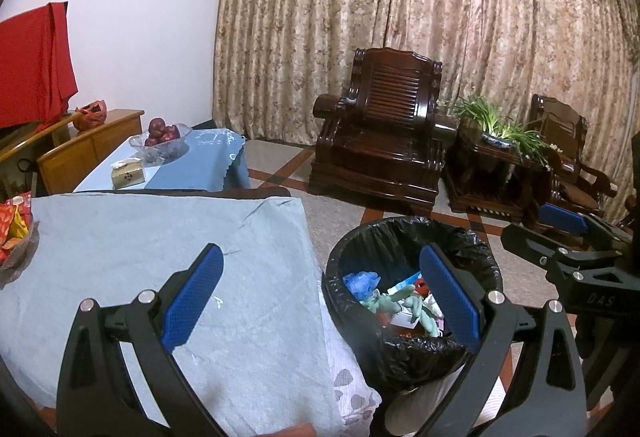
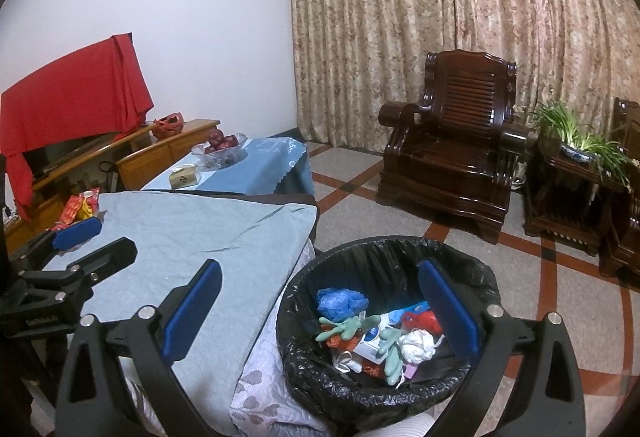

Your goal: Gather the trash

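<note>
Black plastic lines the trash bin [image 2: 384, 321], your landmark, which stands on the floor just beside the corner of the table draped in a blue-grey cloth [image 2: 192, 237]. Inside the bin you have the trash [image 2: 376, 333]: a blue bag, green gloves, a white wad, red scraps and a small box. Your right gripper [image 2: 320, 301] hangs above the bin's near rim, its 2 blue pads spread wide and empty, 1 pad over the bin, the other over the cloth. Your left gripper [image 1: 320, 289] sits to the bin's left, likewise spread and holding nothing. Beyond the bin stands a dark wooden armchair [image 2: 452, 157].
</note>
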`<state>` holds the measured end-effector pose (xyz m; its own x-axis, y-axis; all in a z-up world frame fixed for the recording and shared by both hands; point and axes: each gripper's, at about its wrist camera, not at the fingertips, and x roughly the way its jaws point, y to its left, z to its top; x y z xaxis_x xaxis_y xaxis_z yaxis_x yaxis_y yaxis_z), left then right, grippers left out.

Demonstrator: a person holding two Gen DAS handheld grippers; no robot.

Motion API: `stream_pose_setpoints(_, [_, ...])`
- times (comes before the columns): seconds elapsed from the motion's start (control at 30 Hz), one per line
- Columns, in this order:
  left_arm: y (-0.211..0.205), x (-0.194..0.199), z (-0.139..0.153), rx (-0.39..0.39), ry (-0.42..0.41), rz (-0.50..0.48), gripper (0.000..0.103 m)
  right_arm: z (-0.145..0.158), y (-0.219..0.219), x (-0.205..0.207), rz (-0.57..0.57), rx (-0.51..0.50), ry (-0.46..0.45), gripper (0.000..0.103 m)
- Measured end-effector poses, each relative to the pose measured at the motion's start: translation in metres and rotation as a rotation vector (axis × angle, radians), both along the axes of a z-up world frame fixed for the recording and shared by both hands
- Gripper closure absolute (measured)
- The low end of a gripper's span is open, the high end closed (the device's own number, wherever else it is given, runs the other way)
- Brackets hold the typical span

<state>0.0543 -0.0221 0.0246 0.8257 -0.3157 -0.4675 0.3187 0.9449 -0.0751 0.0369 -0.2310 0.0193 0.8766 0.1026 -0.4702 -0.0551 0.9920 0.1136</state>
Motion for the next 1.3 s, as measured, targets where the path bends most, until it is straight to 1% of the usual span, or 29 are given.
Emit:
stream_pose_setpoints(0.5, [0.002, 0.0, 0.001, 0.001, -0.001, 0.002, 0.007, -0.001, 0.004, 0.002, 0.005, 0.002, 0.005, 0.006])
stream_pose_setpoints(0.67, [0.01, 0.007, 0.006, 0.0, 0.0, 0.006, 0.007, -0.001, 0.005, 0.003, 0.006, 0.002, 0.006, 0.006])
stream_pose_setpoints(1.3, [0.014, 0.01, 0.006, 0.002, 0.0, 0.006, 0.007, -0.004, 0.007, 0.004, 0.011, 0.004, 0.01, 0.006])
